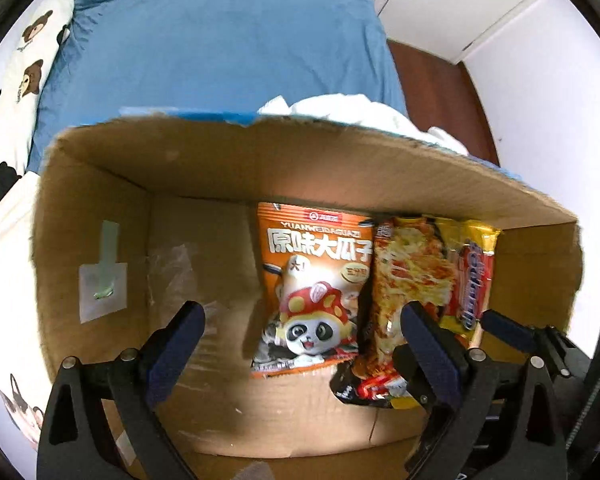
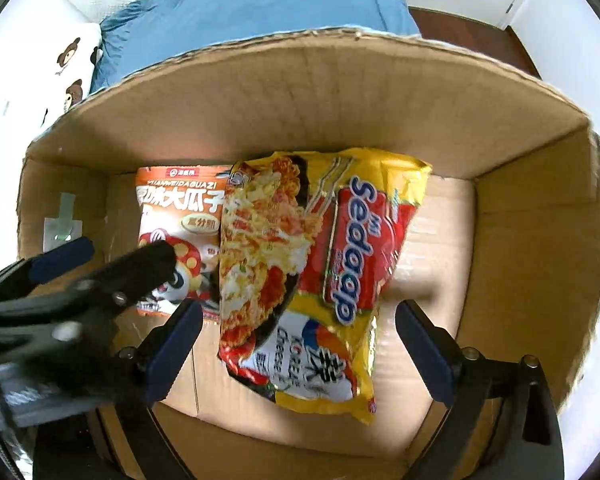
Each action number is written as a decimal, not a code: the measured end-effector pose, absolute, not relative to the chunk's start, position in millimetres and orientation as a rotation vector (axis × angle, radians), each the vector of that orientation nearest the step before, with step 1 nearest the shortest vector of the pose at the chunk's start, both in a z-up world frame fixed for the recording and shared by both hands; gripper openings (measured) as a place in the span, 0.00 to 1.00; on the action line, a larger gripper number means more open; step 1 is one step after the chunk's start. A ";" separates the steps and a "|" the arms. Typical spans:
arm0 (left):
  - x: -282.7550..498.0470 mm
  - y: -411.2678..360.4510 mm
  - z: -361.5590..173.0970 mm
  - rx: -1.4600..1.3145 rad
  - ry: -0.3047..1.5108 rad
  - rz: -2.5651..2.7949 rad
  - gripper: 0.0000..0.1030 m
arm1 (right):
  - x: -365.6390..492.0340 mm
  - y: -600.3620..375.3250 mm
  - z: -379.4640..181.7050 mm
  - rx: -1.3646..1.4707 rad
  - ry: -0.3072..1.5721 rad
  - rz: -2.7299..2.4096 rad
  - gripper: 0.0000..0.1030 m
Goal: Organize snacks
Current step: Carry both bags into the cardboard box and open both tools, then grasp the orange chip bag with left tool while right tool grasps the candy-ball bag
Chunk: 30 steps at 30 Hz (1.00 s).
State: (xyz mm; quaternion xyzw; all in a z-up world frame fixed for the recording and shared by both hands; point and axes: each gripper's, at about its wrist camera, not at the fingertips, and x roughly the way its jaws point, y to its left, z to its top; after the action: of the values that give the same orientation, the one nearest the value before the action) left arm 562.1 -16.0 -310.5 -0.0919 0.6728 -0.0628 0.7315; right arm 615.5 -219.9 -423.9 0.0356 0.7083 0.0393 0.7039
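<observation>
My right gripper (image 2: 298, 344), jaws wide and empty, straddles the yellow noodle packet (image 2: 320, 264), whose length runs straight ahead; left gripper (image 1: 300, 336) gapes too

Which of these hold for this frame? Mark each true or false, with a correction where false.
1. Two snack packets lie inside the cardboard box. True.
2. The yellow Sedaap noodle packet lies to the left of the orange sunflower-seed packet. False: it lies to its right, partly over its edge.
3. The right hand-held gripper is shut on the noodle packet. False: it is open, one finger on each side of the packet.
4. The left hand-held gripper is open and holds nothing. True.
5. The box stands on a blue sheet. True.
</observation>
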 end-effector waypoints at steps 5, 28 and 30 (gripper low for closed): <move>529.4 -12.5 -281.4 -0.140 1.388 -0.120 0.97 | 584.3 -220.4 -393.3 0.108 1.524 0.065 0.96; 386.2 1.2 -180.2 -0.094 1.109 -0.091 0.97 | 446.0 -217.5 -272.6 0.075 1.223 0.021 0.96; 372.9 0.5 -171.0 -0.089 1.089 -0.089 0.97 | 432.3 -216.1 -265.0 0.090 1.208 0.029 0.96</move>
State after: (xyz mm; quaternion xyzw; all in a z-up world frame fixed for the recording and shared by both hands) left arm 372.9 0.5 -171.0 -0.0424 0.5178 -0.0425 0.8534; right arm 432.3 -216.1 -265.0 0.0425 0.5675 0.0137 0.8221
